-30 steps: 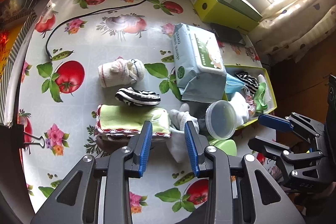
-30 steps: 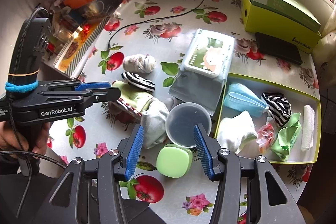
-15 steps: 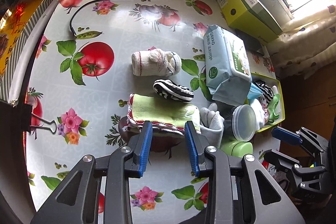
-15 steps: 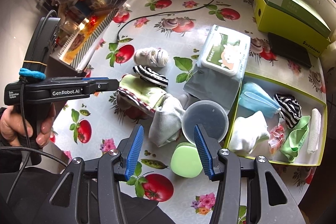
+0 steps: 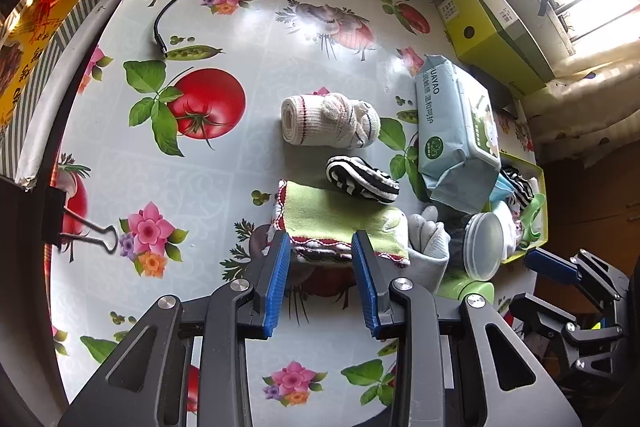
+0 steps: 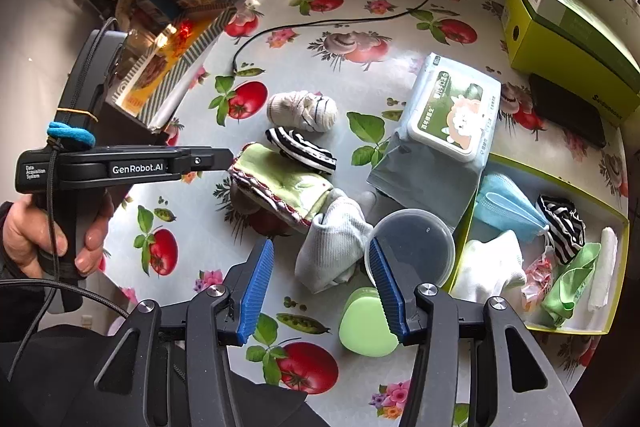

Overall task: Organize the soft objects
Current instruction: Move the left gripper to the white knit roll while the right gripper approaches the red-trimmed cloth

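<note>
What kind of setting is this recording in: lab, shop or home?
Most likely a home, at a table by a window: a fruit-and-flower print oilcloth, a pack of wet wipes, socks and a face mask in a yellow tray.

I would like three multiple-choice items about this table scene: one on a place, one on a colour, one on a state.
1. Where does the blue face mask lie?
A. inside the yellow-rimmed tray
B. on the wet wipes pack
C. under the black cable

2. What colour is the folded towel in front of the left hand-held gripper?
A. green with red edging
B. plain orange
C. dark blue

3. How do the jaws of the right hand-held gripper stand?
A. shut on the grey sock
B. open, holding nothing
C. shut on the round clear lid

Answers:
1 A, the mask rests in the tray beside a striped sock.
2 A, green cloth with a red stitched border.
3 B, both blue pads stand apart and press on nothing.
</note>
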Action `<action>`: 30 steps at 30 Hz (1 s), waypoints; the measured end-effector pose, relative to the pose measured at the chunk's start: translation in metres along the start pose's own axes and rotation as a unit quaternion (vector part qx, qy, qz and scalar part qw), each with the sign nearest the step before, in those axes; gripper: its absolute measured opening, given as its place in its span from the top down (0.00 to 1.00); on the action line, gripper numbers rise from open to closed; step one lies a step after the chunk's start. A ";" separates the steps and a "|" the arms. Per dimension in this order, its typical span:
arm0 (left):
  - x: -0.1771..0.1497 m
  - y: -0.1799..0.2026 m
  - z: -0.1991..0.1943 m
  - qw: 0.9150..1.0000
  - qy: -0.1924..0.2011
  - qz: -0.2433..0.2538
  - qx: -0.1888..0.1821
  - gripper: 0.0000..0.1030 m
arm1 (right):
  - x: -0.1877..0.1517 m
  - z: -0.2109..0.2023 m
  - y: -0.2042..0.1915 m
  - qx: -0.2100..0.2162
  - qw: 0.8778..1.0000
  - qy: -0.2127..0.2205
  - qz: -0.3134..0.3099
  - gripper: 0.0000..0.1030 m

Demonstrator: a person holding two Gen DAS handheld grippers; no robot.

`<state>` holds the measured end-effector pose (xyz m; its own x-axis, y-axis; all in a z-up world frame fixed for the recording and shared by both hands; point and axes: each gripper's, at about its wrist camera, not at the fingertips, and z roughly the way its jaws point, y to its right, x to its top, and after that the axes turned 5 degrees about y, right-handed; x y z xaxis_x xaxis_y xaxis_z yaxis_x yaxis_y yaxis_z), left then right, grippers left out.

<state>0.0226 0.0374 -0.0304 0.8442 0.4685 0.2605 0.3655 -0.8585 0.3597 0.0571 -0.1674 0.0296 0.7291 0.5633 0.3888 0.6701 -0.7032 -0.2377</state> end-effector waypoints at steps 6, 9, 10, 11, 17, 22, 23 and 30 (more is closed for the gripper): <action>-0.001 -0.010 0.011 1.000 -0.017 -0.015 -0.001 0.68 | 0.007 0.008 -0.004 0.001 1.000 -0.006 -0.006 0.52; 0.004 -0.012 0.010 1.000 -0.010 -0.016 -0.005 0.68 | 0.008 0.011 -0.004 0.002 1.000 -0.010 -0.007 0.52; 0.007 -0.012 0.010 1.000 -0.007 -0.011 -0.004 0.68 | 0.009 0.012 -0.004 0.002 1.000 -0.011 -0.007 0.52; 0.011 -0.011 0.009 1.000 -0.003 -0.006 -0.001 0.68 | 0.009 0.013 -0.004 0.002 1.000 -0.012 -0.007 0.52; 0.045 -0.003 0.014 0.999 0.020 0.027 0.013 0.68 | 0.013 0.018 -0.003 0.004 1.000 -0.016 -0.008 0.52; 0.070 0.012 0.031 0.997 0.017 0.078 0.017 0.68 | 0.015 0.021 -0.003 0.004 1.000 -0.019 -0.006 0.52; 0.074 0.016 0.035 0.996 0.016 0.092 0.015 0.68 | 0.016 0.022 -0.002 0.004 1.000 -0.019 -0.005 0.52; 0.088 0.036 0.059 0.983 -0.006 0.184 0.000 0.56 | 0.017 0.028 0.004 0.001 1.000 -0.028 0.006 0.52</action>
<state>0.1335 0.0356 -0.0477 0.9238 0.1240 0.3621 0.0344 -0.9691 0.2441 0.0757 -0.1484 0.0102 0.7431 0.5790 0.3354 0.6621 -0.7087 -0.2436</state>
